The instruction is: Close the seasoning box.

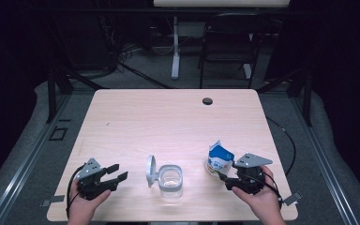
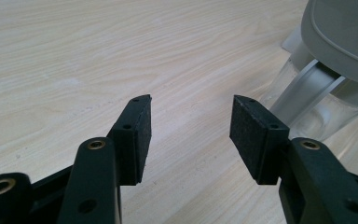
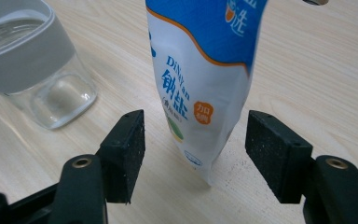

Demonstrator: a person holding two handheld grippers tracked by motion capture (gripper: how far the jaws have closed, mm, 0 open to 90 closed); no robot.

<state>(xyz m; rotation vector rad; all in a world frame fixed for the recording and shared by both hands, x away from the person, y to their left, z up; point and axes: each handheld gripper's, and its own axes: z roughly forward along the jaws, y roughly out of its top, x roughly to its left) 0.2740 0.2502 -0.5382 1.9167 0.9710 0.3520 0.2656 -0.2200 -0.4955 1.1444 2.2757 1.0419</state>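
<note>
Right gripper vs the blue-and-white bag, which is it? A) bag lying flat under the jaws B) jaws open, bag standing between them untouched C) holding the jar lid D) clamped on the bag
B: in the right gripper view the right gripper has gaps on both sides of the upright bag.

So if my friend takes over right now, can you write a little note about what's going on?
Left hand-held gripper: open, holding nothing, at rest on the table left of the jar.
Right hand-held gripper: open, one pad on each side of the salt bag, not pressing it.
Salt bag: standing upright near the table's front right, top torn open.
Clear jar: between the two grippers, its grey lid flipped open; looks empty.
Done: jar opened, bag opened and set down.
Left: probably pour salt into the jar, then shut the lid.
</note>
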